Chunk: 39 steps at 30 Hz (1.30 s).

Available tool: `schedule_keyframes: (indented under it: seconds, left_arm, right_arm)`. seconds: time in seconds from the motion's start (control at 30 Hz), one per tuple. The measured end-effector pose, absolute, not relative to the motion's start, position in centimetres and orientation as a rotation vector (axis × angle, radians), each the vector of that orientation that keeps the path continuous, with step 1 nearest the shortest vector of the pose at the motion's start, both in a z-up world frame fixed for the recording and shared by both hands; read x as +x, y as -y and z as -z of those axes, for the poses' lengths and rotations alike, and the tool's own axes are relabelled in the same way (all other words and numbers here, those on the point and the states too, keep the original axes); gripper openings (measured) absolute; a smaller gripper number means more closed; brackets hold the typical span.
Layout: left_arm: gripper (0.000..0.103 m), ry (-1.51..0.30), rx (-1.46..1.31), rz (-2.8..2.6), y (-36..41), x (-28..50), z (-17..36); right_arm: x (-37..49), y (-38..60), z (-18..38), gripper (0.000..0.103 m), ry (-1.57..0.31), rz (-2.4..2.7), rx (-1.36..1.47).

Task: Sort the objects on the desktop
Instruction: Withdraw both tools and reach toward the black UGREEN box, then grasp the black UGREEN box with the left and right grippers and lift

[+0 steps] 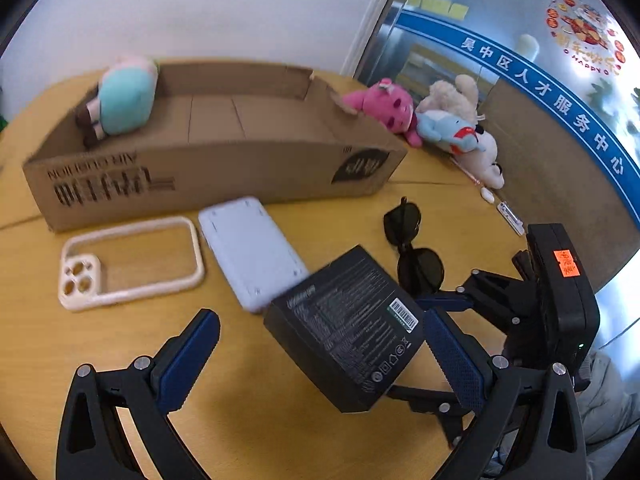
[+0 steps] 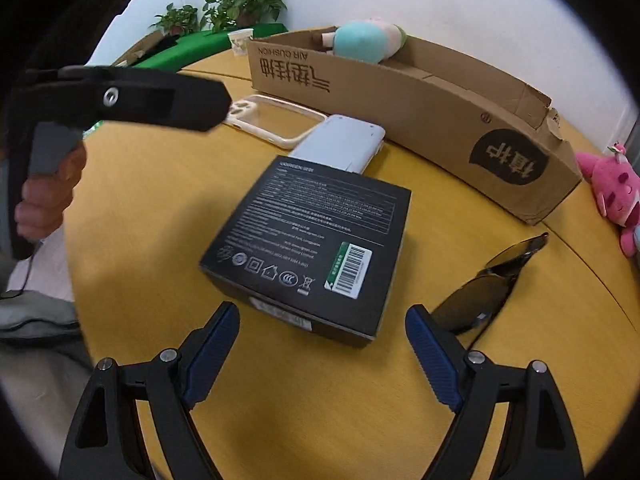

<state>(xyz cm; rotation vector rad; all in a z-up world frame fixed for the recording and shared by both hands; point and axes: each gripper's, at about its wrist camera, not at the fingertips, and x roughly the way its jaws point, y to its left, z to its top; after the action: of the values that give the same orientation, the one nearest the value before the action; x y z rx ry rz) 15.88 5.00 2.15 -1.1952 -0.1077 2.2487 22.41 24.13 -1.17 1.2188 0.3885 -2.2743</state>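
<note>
A black box (image 1: 344, 332) (image 2: 308, 248) lies on the yellow table (image 1: 248, 420), its far edge resting on a pale blue power bank (image 1: 250, 248) (image 2: 340, 144). My left gripper (image 1: 320, 356) is open, the box between its fingers near the right pad. My right gripper (image 2: 322, 356) is open just before the box's near edge. Black sunglasses (image 1: 412, 248) (image 2: 488, 288) lie right of the box. A cream phone case (image 1: 128, 260) (image 2: 276, 120) lies left of the power bank. A long cardboard box (image 1: 208, 152) (image 2: 420, 104) behind holds a teal plush (image 1: 124, 100) (image 2: 364, 40).
A pink plush (image 1: 386, 108) (image 2: 616, 192) and a blue and white plush (image 1: 460, 128) lie at the cardboard box's right end. A small white stick (image 1: 510, 212) lies near the table edge. Potted plants (image 2: 224, 8) and a green cloth stand beyond the table.
</note>
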Motion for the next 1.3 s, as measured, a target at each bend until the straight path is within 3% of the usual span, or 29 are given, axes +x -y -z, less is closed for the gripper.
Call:
schedule_keyframes:
  seconds: [0.13, 0.27, 0.43, 0.57, 0.67, 0.87, 1.3]
  left_arm:
    - [0.102, 0.147, -1.229, -2.222, -4.2, 15.2, -1.3]
    - [0.101, 0.180, -1.267, -2.196, -3.4, 14.6, -0.4]
    - [0.081, 0.172, -1.346, -2.088, -4.5, 14.7, 1.8]
    - [0.079, 0.133, -1.345, -2.109, -4.4, 15.1, 2.2]
    - [0.063, 0.193, -1.323, -2.141, -3.2, 14.9, 1.3]
    - [0.060, 0.171, -1.101, -2.278, -2.3, 14.3, -5.6]
    - [0.060, 0.015, -0.525, -2.459, -2.6, 6.4, -24.7]
  right_arm:
    - [22.0, -23.0, 1.4, 0.087, -0.226, 2.199, 1.186]
    - [23.3, -22.0, 0.8, 0.087, -0.248, 2.153, 1.109]
    - [21.7, -22.2, 2.0, 0.087, -0.197, 2.142, 1.184]
    - [22.0, -20.1, 2.6, 0.087, -0.300, 2.169, 1.165]
    - [21.8, -20.5, 2.3, 0.086, -0.241, 2.179, 1.140]
    - [21.2, -20.4, -2.0, 0.086, -0.309, 2.273, 0.971]
    - [13.8, -21.1, -20.9, 0.086, -0.422, 2.471, 0.476]
